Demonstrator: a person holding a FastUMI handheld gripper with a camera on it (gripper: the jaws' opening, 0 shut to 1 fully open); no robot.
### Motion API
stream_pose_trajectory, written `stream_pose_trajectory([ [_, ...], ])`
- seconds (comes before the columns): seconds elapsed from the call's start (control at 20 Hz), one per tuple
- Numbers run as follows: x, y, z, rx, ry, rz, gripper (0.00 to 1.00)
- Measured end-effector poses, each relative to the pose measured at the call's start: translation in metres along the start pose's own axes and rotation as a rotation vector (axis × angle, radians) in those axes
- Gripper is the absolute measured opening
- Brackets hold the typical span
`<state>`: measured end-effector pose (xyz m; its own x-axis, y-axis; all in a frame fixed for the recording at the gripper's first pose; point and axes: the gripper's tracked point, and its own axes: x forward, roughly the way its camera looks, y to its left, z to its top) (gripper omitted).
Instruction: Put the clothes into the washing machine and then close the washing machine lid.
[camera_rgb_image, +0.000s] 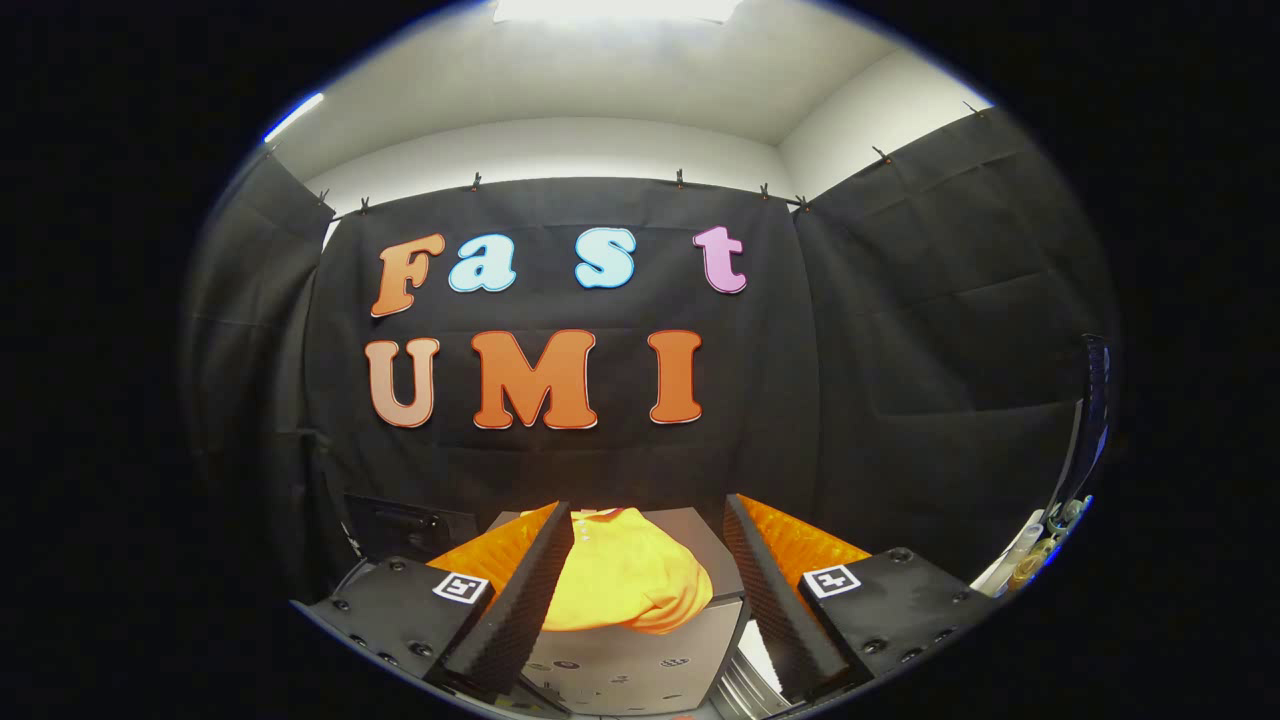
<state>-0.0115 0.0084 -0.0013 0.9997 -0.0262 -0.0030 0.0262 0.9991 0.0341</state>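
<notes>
A yellow shirt (625, 580) lies bunched on the grey flat top of a box-shaped machine (640, 665), which looks like the washing machine with its lid down. My gripper (650, 600) hangs above it, open, with the shirt seen between the two fingers and nearer the left finger (520, 610). The right finger (775, 610) stands apart from the cloth. I cannot tell whether the fingers touch the shirt.
Black cloth walls close the booth behind and on both sides. A dark box (400, 525) sits low at the back left. At the far right, small bottles and pale items (1035, 560) stand beside a dark upright edge (1095, 420).
</notes>
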Motion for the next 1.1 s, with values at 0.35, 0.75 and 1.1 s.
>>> stream_pose_trajectory([
  [0.35,0.024,0.035,0.001,0.006,0.049,0.045,0.98],
  [0.75,0.109,0.076,-0.011,0.020,0.165,0.071,0.99],
  [1.1,0.208,0.088,-0.115,0.008,0.406,0.097,0.99],
])
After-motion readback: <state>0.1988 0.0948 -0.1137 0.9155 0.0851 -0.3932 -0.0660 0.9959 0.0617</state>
